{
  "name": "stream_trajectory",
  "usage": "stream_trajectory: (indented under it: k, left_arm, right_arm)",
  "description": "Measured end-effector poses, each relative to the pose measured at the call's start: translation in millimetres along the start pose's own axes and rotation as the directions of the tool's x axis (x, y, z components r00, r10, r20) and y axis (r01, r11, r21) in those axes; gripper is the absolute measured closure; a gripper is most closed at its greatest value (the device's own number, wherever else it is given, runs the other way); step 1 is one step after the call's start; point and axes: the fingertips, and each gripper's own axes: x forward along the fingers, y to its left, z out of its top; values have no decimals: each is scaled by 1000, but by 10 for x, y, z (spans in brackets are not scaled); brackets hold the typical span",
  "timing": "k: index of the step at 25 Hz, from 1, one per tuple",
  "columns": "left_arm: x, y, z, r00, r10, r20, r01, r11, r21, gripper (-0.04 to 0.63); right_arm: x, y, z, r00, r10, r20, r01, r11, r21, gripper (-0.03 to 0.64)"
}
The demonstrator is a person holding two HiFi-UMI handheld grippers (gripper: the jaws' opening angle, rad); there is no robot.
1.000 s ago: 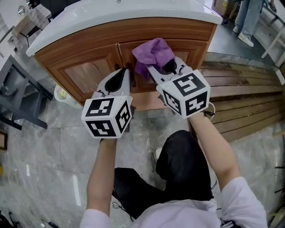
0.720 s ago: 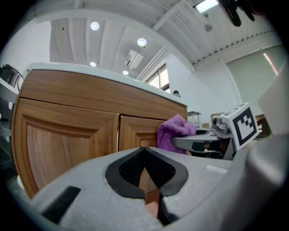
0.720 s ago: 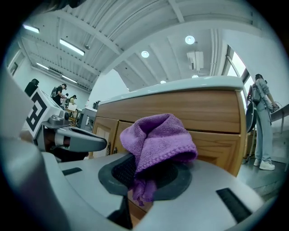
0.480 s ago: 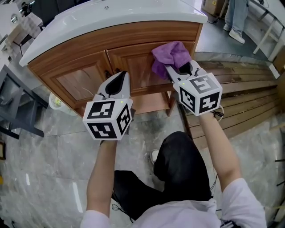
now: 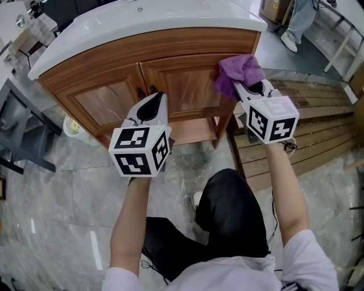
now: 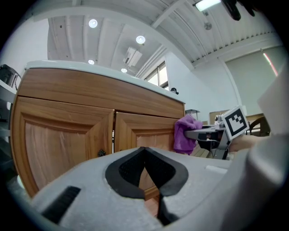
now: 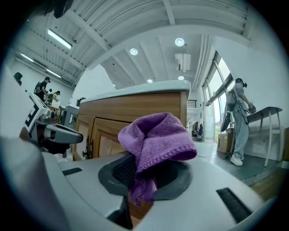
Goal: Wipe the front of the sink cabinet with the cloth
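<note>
Grey marbled floor tiles [image 5: 57, 193] fill the lower half of the head view and lie open from 6 o'clock round to 9 o'clock, up to the foot of the wooden sink cabinet [image 5: 148, 48]. That cabinet, with two panelled doors under a curved white countertop [image 5: 142, 17], spans the upper part from 10 o'clock to 1 o'clock. Its right edge runs down at 1 o'clock. Past that edge, at 3 o'clock, brown slatted wooden decking [image 5: 318, 113] stretches to the picture's border with nothing standing on it. At 9 o'clock a dark grey metal frame [image 5: 23, 125] crowds the cabinet's left end, with a white round basket [image 5: 73, 126] tucked just beside the base. A person's legs in pale trousers [image 5: 298, 23] stand well apart at 1 o'clock.

The right gripper [image 5: 242, 88] is clenched on the purple terry cloth [image 5: 239, 69]; in its own view the cloth [image 7: 158, 137] bunches up out of the jaws, one fold drooping between them. The cloth sits against the cabinet front at its far right edge, beyond the right door [image 5: 185, 85]. The left gripper [image 5: 159, 96] points at the seam between the two doors, short of the wood. Its jaws are pressed together with nothing between them [image 6: 144, 151].
</note>
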Motion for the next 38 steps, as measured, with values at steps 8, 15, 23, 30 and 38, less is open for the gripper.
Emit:
stream_trajectory:
  k: [8, 15, 23, 30, 38]
  left_arm:
    - [-98, 132, 9, 999, 45, 2, -45, 999, 1, 591]
    - [-342, 423, -27, 992, 128, -1, -128, 992, 2, 591]
    - [-798, 960, -113, 963, 268, -7, -268, 963, -10, 591]
    - [-1295, 1439, -223, 914, 405, -24, -405, 914, -12, 591]
    - [-1916, 1925, -445, 828, 558, -49, -559, 828, -28, 591]
  right_arm:
    - [-90, 417, 147, 995, 94, 43, -94, 995, 18, 549]
    - [59, 1183, 260, 958, 278, 67, -279, 960, 12, 549]
    - [366, 2209, 378, 874, 480, 79, -479, 877, -27, 549]
    - [656, 3171, 474, 766, 638, 86, -632, 770, -88, 549]
    - [967, 4156, 376, 668, 741, 67, -723, 668, -176, 549]
